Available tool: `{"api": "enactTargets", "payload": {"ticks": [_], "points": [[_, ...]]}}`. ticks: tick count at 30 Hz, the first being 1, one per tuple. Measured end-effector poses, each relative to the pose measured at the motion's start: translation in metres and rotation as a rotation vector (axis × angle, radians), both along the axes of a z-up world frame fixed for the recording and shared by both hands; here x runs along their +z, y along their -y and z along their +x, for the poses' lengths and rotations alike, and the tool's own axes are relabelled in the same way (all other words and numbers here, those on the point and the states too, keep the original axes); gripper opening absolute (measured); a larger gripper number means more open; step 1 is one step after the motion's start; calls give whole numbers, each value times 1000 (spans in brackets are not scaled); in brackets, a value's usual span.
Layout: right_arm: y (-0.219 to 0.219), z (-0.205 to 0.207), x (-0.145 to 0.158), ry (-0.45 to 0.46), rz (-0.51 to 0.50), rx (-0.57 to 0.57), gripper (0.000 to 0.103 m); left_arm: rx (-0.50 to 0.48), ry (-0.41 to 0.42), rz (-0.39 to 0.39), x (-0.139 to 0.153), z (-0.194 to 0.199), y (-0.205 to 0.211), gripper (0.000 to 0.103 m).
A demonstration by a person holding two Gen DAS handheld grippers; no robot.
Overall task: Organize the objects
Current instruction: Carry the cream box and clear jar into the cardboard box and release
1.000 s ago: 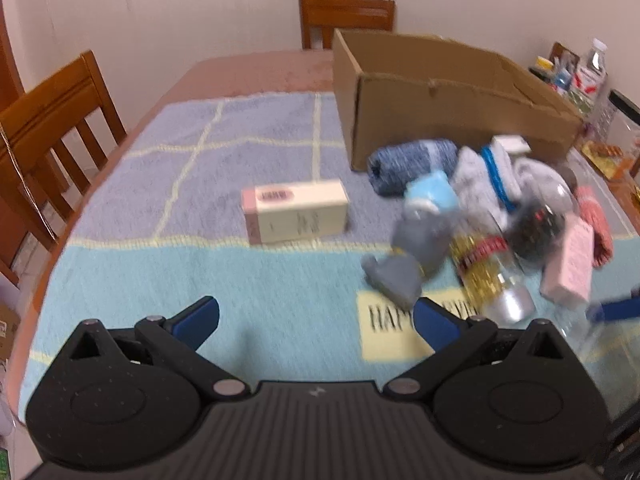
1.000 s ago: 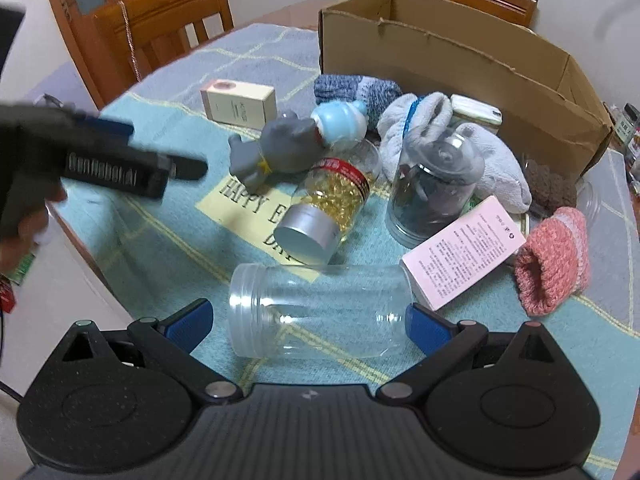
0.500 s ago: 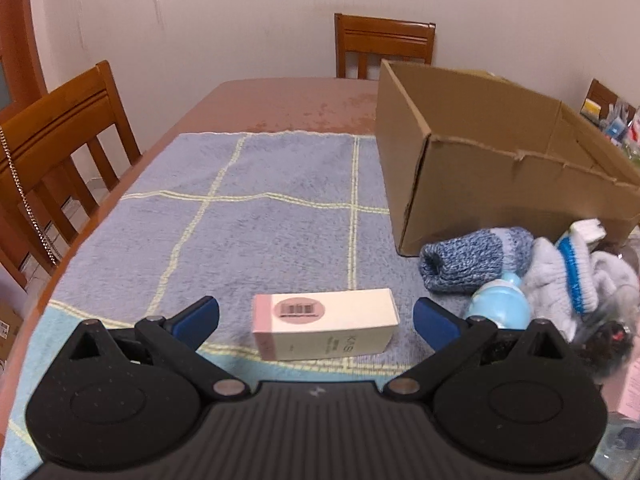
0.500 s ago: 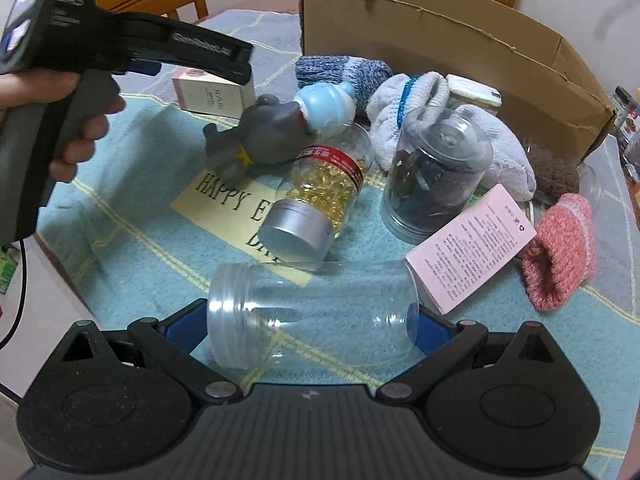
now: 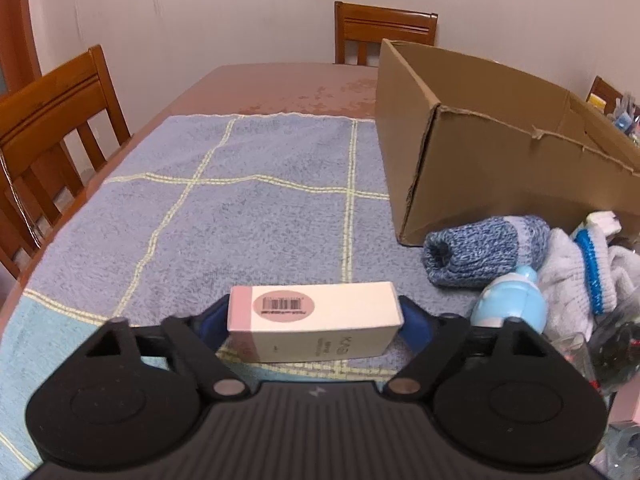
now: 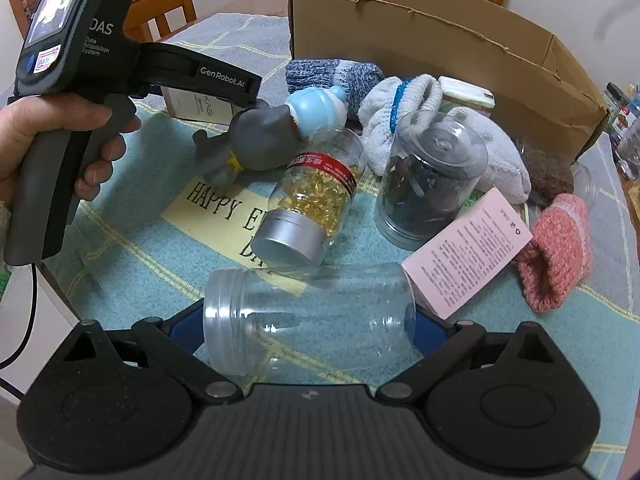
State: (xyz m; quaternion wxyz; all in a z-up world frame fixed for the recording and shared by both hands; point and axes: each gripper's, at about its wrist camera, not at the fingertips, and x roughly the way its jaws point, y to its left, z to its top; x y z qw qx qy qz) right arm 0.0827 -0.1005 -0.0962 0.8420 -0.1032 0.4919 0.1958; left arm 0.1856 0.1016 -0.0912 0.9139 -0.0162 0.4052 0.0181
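Observation:
A cream and pink carton (image 5: 314,326) lies on the towel between the blue pads of my left gripper (image 5: 314,322); the pads touch both its ends. The same carton (image 6: 198,109) shows partly behind the left tool (image 6: 120,68) in the right wrist view. A clear empty jar (image 6: 308,318) lies on its side between the pads of my right gripper (image 6: 308,326), which touch its mouth and base. An open cardboard box (image 5: 500,152) stands at the back right, also in the right wrist view (image 6: 440,40).
A grey toy (image 6: 256,142), a light blue toy (image 6: 318,110), a capsule jar (image 6: 310,204), a dark-filled jar (image 6: 430,184), a pink leaflet box (image 6: 468,252), a pink sock (image 6: 554,252), a blue sock (image 5: 484,252) and white socks (image 6: 404,116) crowd the towel. Wooden chairs (image 5: 52,120) stand around.
My left gripper moved forward to the carton and closed its pads onto its ends. My right gripper closed in on the clear jar, which now sits between its pads.

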Motion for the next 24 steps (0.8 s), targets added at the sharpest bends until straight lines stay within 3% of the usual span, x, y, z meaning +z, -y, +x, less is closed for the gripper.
{"api": "enactTargets", "payload": {"ticks": [3,14,19,24], "points": [[-2,0,0,0,-9,0,95,-4,-2,14,1,0,-1,81],[4,2,11,-11,-10,-20,94,-117,-24,71,22,-4,-8,81],[9,7,32,-2,-8,-34,94,-205,-51,76,48,-5,-10,81],[18,19,65,24,40,-52,94,-301,-20,43,87,-2,-8,81]]}}
